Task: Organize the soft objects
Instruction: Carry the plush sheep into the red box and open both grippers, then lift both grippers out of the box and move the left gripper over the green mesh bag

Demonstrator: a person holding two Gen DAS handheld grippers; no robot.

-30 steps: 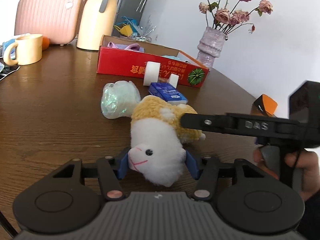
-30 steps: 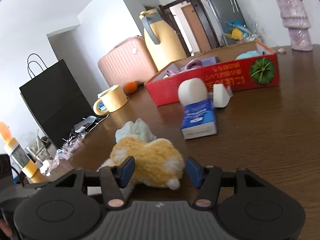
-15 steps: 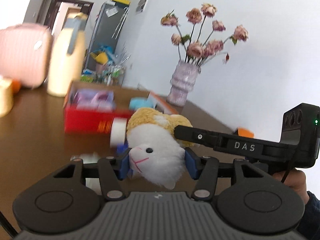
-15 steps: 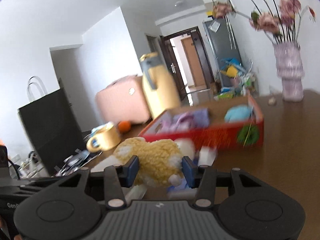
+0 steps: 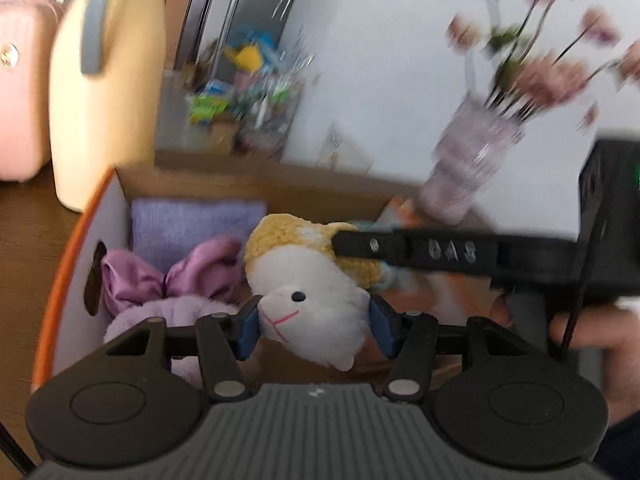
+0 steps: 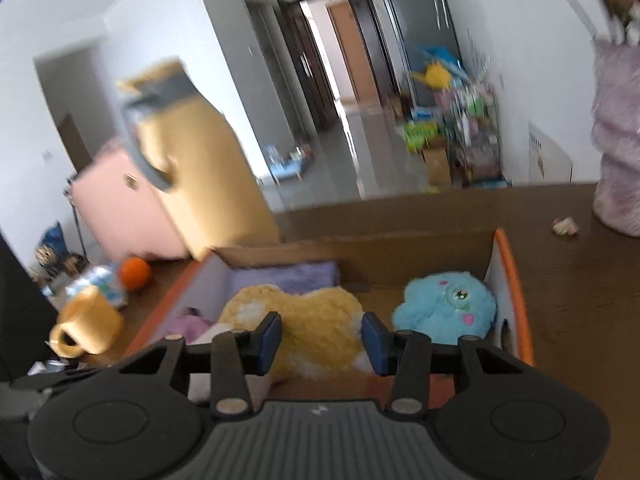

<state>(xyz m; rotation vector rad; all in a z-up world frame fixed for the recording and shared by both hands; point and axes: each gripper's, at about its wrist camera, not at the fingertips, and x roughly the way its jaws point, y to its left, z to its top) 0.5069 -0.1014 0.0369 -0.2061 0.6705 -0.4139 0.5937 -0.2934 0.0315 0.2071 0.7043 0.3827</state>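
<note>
Left tool (image 5: 313, 327) pinching the plush toy (image 5: 310, 280) by its white head; right tool (image 6: 320, 338) pinching its yellow back (image 6: 312, 320), jaws just closing further. Toy hangs over the open box (image 6: 510, 276). Left of it, purple bow (image 5: 160, 276) and purple cloth (image 5: 192, 220); right, blue plush (image 6: 446, 306). Box on tabletop (image 6: 580, 300).

Motion-blurred flowers (image 5: 552, 52) and vase (image 5: 472, 168)

Left gripper (image 5: 314, 326) clamped on plush toy (image 5: 316, 300); right gripper (image 6: 322, 340) just closing, pads pressing its back.
</note>
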